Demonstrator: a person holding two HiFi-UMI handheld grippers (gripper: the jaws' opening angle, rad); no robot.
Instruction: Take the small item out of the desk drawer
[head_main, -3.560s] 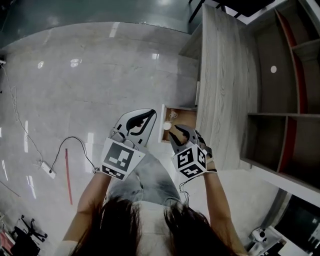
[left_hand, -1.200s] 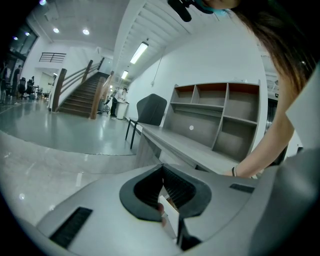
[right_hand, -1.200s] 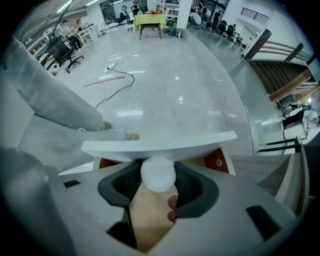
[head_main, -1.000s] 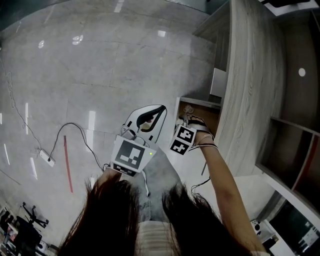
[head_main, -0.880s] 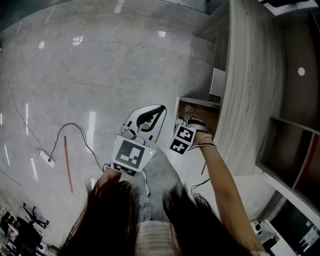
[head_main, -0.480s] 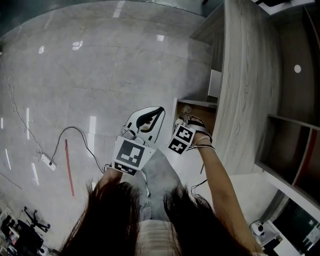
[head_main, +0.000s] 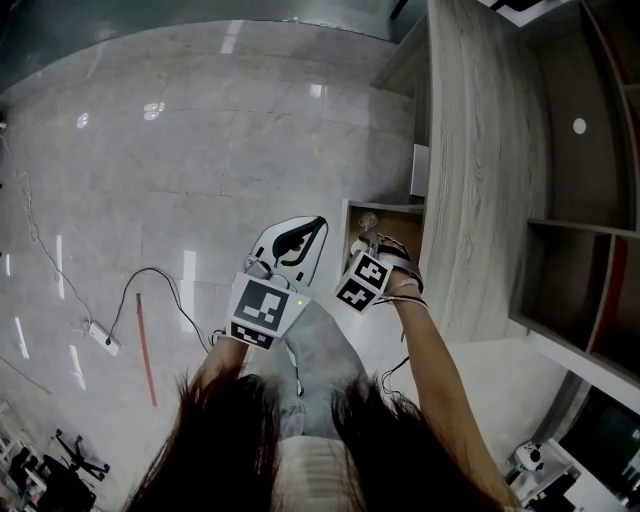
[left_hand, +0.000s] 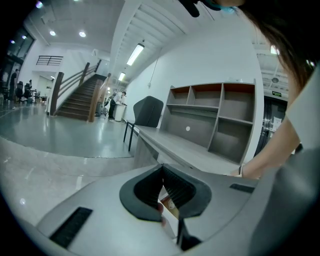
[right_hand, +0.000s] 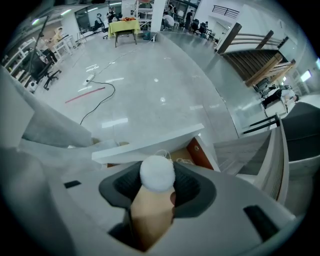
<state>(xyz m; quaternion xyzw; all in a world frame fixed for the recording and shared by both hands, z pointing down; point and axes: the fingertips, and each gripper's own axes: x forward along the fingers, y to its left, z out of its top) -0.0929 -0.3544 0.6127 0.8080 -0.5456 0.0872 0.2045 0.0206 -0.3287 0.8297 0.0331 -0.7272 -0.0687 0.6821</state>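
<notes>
The desk drawer (head_main: 347, 232) stands pulled out, with a white front and a brown inside. My right gripper (head_main: 375, 248) points straight down over it. In the right gripper view the small item (right_hand: 157, 175), a tan body topped by a white fluffy ball, sits between the pads of the right gripper (right_hand: 156, 192). Those jaws have just been closing a little and now grip it above the drawer (right_hand: 150, 145). My left gripper (head_main: 320, 224) hangs left of the drawer front, level and shut, with nothing in it. A white cord (right_hand: 186, 161) lies in the drawer.
The grey wood desk top (head_main: 470, 170) runs along the right, with a shelf unit (head_main: 590, 200) behind it. On the shiny floor lie a black cable (head_main: 150, 285), a power strip (head_main: 103, 338) and a red stick (head_main: 147, 345). The person's lap is just below the grippers.
The right gripper, held before the drawer front in the earliest frame, now reaches into the drawer. Over the last second it has lifted slightly. The left gripper has stayed put.
</notes>
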